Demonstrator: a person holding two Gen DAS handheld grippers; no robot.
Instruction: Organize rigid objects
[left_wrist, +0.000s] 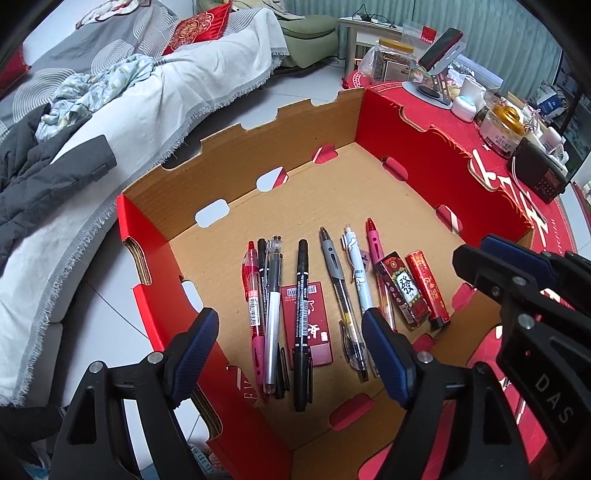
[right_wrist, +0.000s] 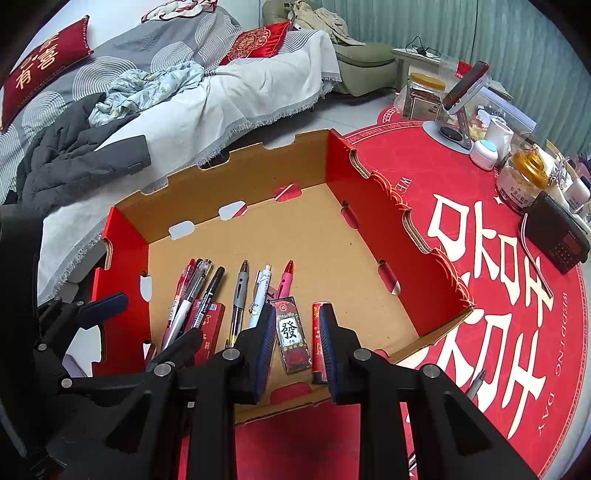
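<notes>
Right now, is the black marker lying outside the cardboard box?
No. The black marker lies on the floor of the cardboard box, partly over a flat red case, among the other pens.

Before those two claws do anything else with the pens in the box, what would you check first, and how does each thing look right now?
1. Left gripper open, nothing between its pads: ok.
2. Right gripper holding nothing: ok; jaws narrow, above the lighters.
3. Pens lying side by side in the cardboard box: ok.
4. Black marker lying flat: not ok, it rests on the red card.
5. Stray pen on the tablecloth, outside the box: not ok.
</notes>
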